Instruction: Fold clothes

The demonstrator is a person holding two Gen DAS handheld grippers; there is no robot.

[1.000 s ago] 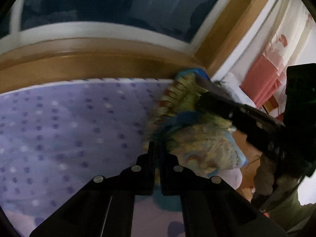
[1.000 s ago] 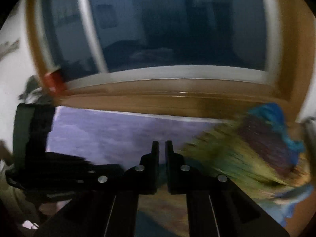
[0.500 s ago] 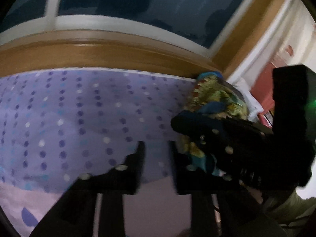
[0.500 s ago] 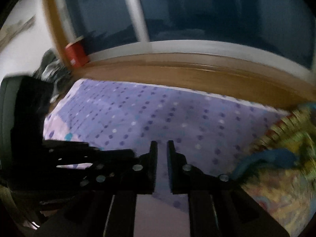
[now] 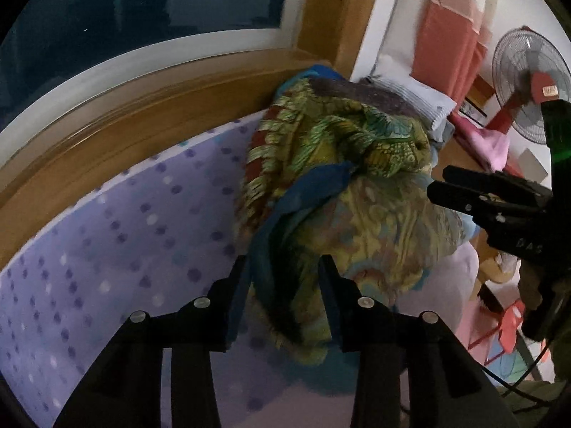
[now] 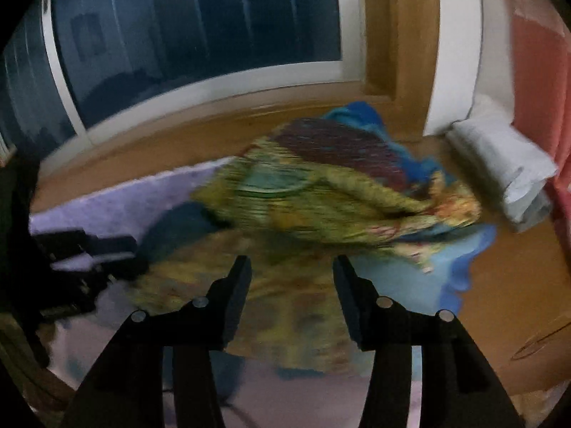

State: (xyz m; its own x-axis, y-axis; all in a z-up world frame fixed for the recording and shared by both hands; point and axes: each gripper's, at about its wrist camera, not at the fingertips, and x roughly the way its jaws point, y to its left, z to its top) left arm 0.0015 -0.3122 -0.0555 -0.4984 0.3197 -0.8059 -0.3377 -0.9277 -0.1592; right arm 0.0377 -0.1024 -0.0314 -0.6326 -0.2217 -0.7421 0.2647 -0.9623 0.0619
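Note:
A crumpled garment [image 5: 339, 164], printed in green, yellow and blue, lies heaped at the corner of the purple dotted bed sheet [image 5: 125, 249], against the wooden window ledge. My left gripper [image 5: 283, 267] is open, its fingers either side of the heap's near edge. In the right wrist view the garment [image 6: 321, 185] is blurred, and my right gripper [image 6: 291, 267] is open just short of it. The right gripper [image 5: 437, 185] also shows at the right of the left wrist view, beside the heap. The left gripper [image 6: 89, 249] is a dark blur at the left.
A wooden window ledge [image 5: 142, 107] and a dark window run behind the bed. A folded white cloth [image 6: 499, 164] lies right of the garment, with a red curtain [image 5: 446, 35] behind it. A standing fan [image 5: 528, 82] is at the far right.
Both grippers were shut a second ago, the left one on the garment. The left opened first, then the right. Both views have swung right toward the garment heap.

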